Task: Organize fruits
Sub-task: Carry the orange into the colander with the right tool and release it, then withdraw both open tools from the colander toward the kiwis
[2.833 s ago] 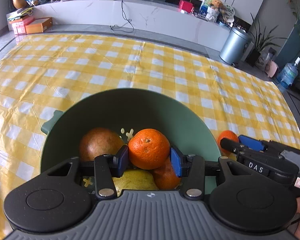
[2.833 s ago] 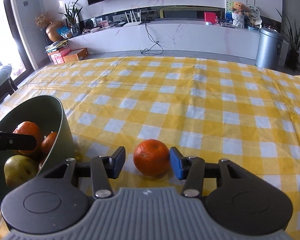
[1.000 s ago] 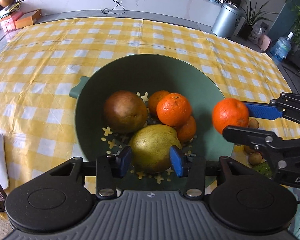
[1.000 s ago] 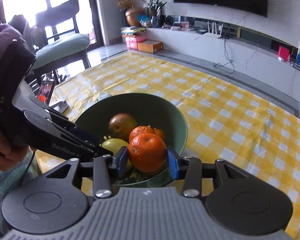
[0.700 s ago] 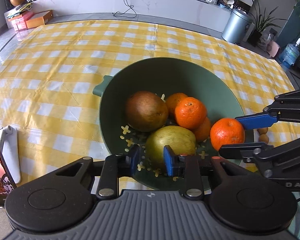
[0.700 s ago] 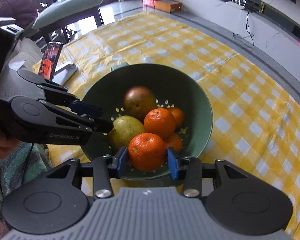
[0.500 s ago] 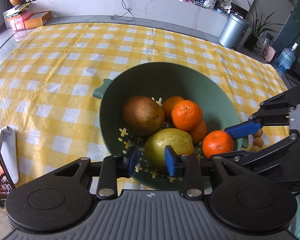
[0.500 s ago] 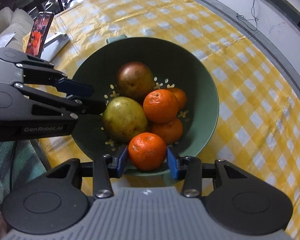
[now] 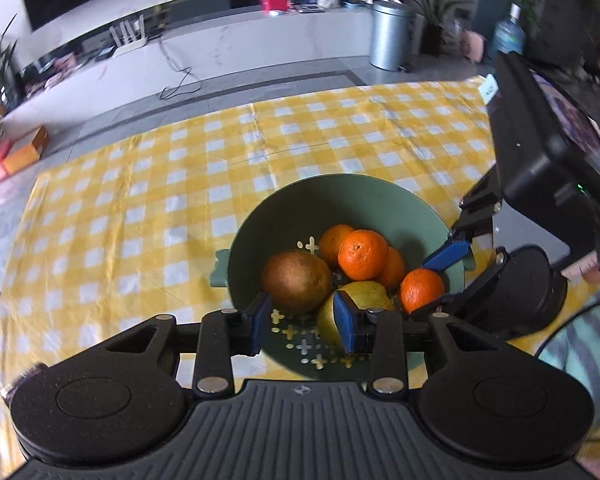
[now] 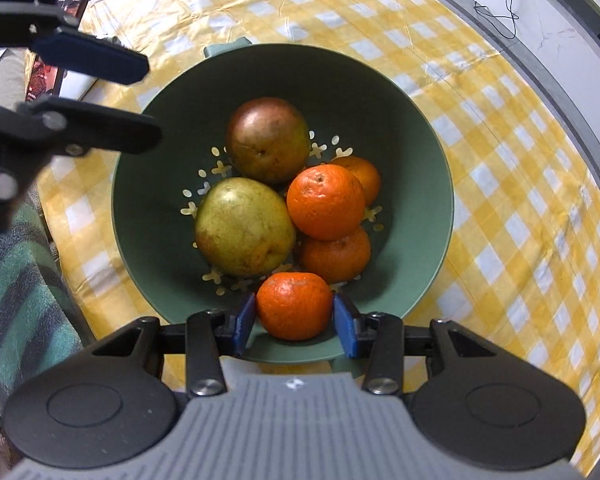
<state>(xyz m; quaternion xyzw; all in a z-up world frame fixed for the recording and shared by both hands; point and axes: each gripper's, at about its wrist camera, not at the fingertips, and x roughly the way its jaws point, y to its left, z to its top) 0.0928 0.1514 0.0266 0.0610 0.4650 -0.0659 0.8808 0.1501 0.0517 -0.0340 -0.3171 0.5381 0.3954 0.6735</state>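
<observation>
In the right wrist view, the right claw (image 10: 294, 320) points almost straight down and holds a small orange (image 10: 294, 305) tight between its blue pads, just over the near rim of the green bowl (image 10: 412, 152). This view looks right into the bowl: a brown pear (image 10: 268, 139), a yellow-green pear (image 10: 244, 227) and three more oranges (image 10: 326, 200) lie packed together on its bottom. The left wrist view shows the room, which the other view barely does: a long white shelf (image 9: 228, 40), a silver bin (image 9: 392, 35), a water bottle (image 9: 509, 34) and some plants. The surface wears a yellow and white checked cloth (image 9: 148, 200). The left claw (image 9: 302, 322) tilts down above the bowl's near side. Its jaws have just been opening a little; they are a bit apart and hold nothing.
</observation>
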